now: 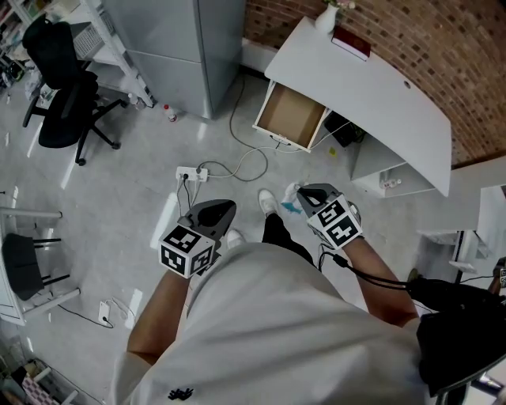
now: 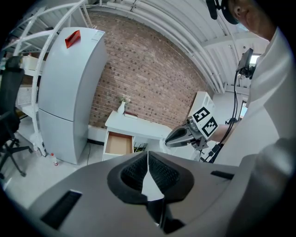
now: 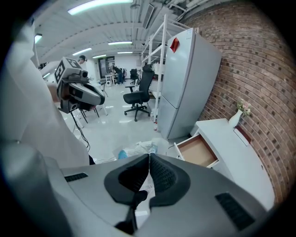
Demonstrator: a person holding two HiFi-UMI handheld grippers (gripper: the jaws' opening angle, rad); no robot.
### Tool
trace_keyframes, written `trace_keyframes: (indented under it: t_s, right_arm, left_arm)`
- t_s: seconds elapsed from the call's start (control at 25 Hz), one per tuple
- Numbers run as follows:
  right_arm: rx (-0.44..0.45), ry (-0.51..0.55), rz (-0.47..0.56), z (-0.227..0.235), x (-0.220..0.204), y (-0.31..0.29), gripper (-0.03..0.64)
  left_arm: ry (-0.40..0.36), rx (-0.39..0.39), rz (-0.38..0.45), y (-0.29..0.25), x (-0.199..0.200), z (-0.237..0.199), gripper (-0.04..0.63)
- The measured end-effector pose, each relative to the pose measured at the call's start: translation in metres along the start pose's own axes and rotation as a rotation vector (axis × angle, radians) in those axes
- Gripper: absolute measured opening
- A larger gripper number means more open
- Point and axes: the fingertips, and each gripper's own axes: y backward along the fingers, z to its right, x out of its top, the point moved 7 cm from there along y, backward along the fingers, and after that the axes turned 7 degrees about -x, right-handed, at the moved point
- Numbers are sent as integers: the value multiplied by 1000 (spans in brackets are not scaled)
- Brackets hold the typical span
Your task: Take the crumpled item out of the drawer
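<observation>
In the head view, the white desk (image 1: 379,95) stands against a brick wall with its drawer (image 1: 291,117) pulled open; the brown inside is bare. My right gripper (image 1: 300,192) is well back from the drawer, over the floor, shut on a crumpled white and blue item (image 1: 289,196). The right gripper view has that crumpled item (image 3: 134,149) bunched at the closed tips of the right gripper (image 3: 149,156), with the drawer (image 3: 196,150) beyond. My left gripper (image 1: 224,207) hangs beside it; in its own view the left gripper (image 2: 148,155) is shut with nothing between the pads.
A grey fridge (image 1: 190,47) stands left of the desk. A power strip (image 1: 194,172) and loose cables lie on the floor between me and the drawer. A black office chair (image 1: 67,111) is at the far left. A vase (image 1: 326,17) and a red book (image 1: 352,41) rest on the desk.
</observation>
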Motion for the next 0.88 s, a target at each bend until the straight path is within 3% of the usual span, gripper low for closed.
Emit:
trace_keyframes:
  t_s: [0.88]
  right_arm:
    - [41, 46, 31, -10, 15, -7, 34]
  left_arm:
    - [27, 40, 8, 9, -16, -4, 25]
